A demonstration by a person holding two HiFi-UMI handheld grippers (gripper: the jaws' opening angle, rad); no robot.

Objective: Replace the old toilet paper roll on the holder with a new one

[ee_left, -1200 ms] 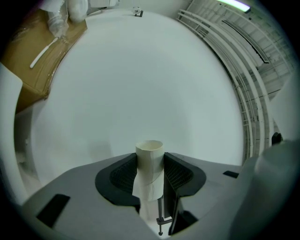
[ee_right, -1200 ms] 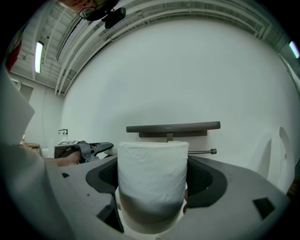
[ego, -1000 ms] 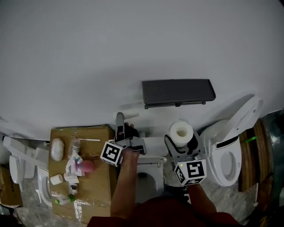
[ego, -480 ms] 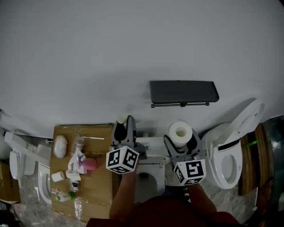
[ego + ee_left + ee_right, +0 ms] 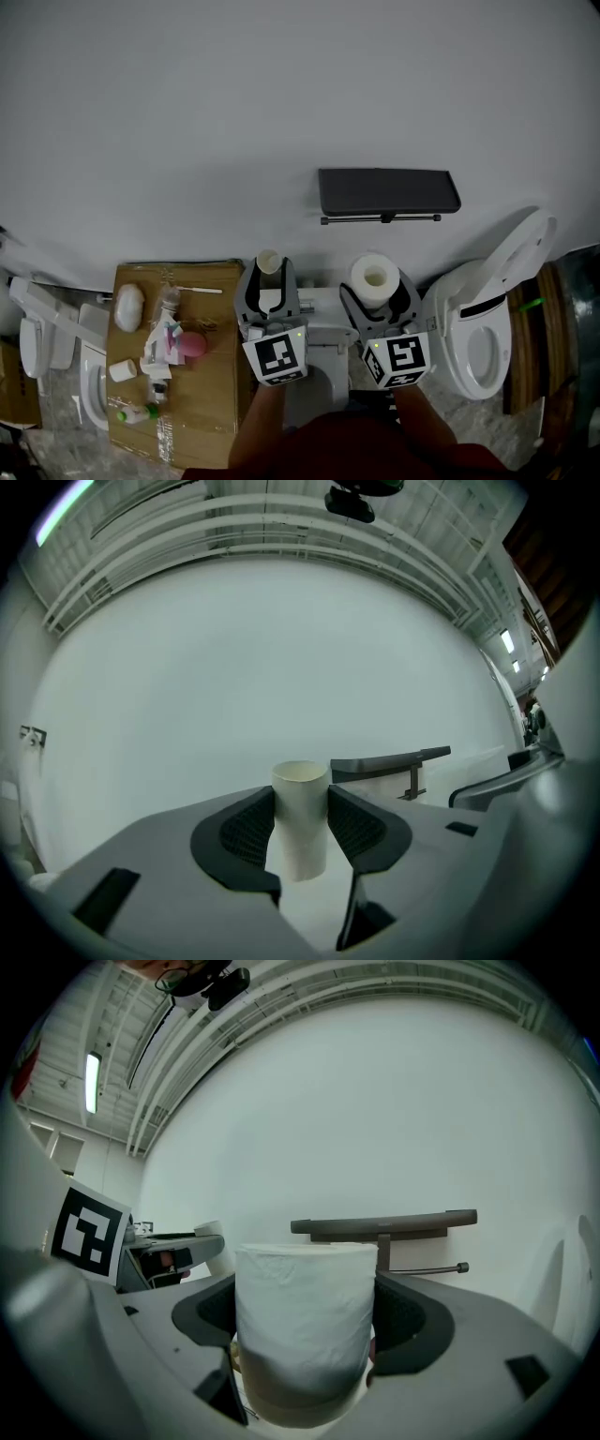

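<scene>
Empty tube [image 5: 300,822] upright in left tongs [image 5: 269,274] — full white roll [image 5: 305,1321] upright in right tongs [image 5: 378,286]; holder [image 5: 387,190] wall-mounted.

Staged bathroom corner set up inside an industrial hall.
Plain white wall panel [image 5: 281,94] with a dark toilet paper holder [image 5: 388,192] mounted on it, shelf on top, bar beneath. Several white toilets line up along the wall: one at right with its lid up [image 5: 483,323], one in the middle [image 5: 328,370], more white porcelain pieces at left [image 5: 37,323]. A cardboard box [image 5: 211,412] carries assorted toiletries [image 5: 164,352]. Grey marbled floor [image 5: 56,450]. The tool cameras show bare metal roof beams [image 5: 234,525] and a strip light [image 5: 92,1080] above the wall.
</scene>
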